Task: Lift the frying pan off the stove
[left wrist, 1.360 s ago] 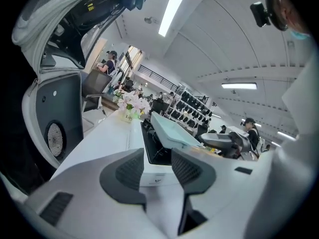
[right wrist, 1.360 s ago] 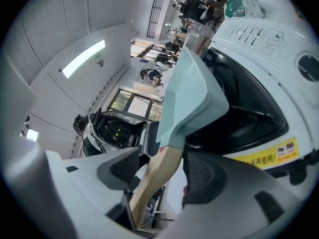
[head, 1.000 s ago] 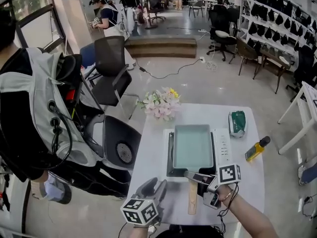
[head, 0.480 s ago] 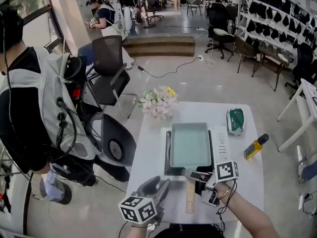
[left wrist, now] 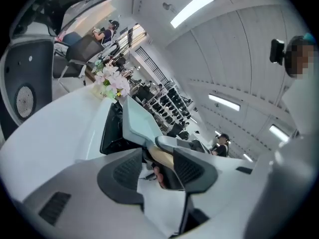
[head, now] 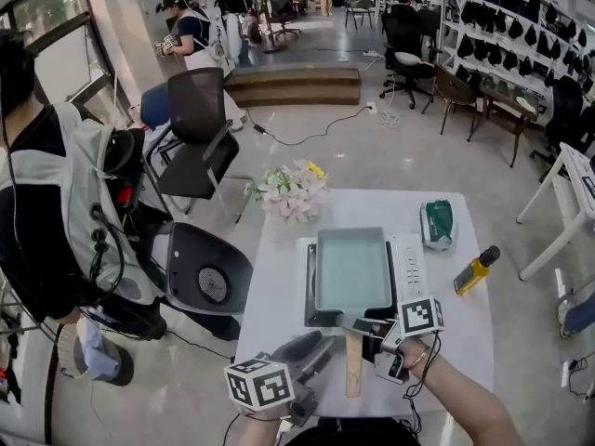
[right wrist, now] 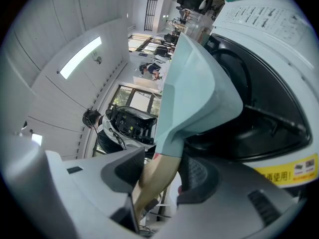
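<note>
The floor (head: 372, 147) was pale and glossy, with 1 black cable (head: 311, 141) trailing across it. A window (head: 46, 7) stood at the left, a low wooden step (head: 293, 84) lay beyond a black mesh chair (head: 200, 110), and racks (head: 502, 26) lined the right wall. Strip lights (left wrist: 192, 8) ran along the ceiling.

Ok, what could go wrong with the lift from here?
The right gripper pinches only the wooden handle, near the neck of the frying pan, so the pan might twist or droop when raised. The left gripper, its jaws just opened wider with nothing between them, sits close beside that handle and could knock it.
</note>
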Action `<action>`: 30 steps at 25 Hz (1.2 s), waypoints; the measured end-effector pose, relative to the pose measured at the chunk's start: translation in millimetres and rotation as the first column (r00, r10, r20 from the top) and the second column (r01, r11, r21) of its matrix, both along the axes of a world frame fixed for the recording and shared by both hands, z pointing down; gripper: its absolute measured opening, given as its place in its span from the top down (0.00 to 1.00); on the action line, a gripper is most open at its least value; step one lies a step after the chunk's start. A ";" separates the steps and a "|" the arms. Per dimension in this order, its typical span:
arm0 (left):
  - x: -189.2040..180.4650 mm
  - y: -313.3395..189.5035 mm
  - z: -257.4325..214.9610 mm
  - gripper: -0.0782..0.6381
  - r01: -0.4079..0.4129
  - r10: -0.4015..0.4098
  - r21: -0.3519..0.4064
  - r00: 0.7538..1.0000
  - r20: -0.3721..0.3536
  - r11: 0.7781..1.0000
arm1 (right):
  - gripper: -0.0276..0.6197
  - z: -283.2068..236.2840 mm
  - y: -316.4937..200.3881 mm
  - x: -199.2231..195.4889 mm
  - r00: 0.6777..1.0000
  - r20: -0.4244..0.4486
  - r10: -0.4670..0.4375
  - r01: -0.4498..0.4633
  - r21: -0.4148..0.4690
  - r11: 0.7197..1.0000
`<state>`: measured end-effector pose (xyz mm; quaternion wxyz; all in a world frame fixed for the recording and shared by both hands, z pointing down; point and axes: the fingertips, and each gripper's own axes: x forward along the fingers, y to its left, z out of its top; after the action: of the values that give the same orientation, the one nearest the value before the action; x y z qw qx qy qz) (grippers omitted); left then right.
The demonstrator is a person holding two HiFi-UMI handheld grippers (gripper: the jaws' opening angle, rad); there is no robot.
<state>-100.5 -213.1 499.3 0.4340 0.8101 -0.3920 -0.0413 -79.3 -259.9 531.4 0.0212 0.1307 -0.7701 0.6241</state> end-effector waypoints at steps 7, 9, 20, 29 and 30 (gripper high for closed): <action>36.4 -2.8 10.3 0.64 -0.082 0.065 -0.093 0.982 -0.175 0.992 | 0.64 6.9 -4.5 7.6 1.000 -0.003 -0.012 0.012 0.004 1.000; 41.6 -1.9 13.8 0.64 -0.106 0.082 -0.113 0.977 -0.199 0.988 | 0.64 8.8 -4.1 6.7 1.000 -0.003 -0.015 0.015 0.005 1.000; 70.2 -0.4 12.3 0.63 -0.265 0.199 -0.191 0.931 -0.307 0.945 | 0.64 5.1 -2.4 5.2 0.999 -0.010 -0.032 0.032 0.013 0.999; 88.6 -3.4 14.4 0.63 -0.320 0.235 -0.216 0.909 -0.344 0.922 | 0.64 3.5 -1.0 2.6 0.999 0.003 -0.044 0.044 0.005 0.999; 88.4 -4.2 15.5 0.63 -0.323 0.232 -0.223 0.906 -0.355 0.920 | 0.64 4.2 -1.1 2.5 0.999 0.004 -0.045 0.045 0.005 0.999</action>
<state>-12.1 -217.3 514.8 0.6021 0.7717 -0.1973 -0.0548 -76.8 -261.0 535.6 0.0333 0.1119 -0.7745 0.6218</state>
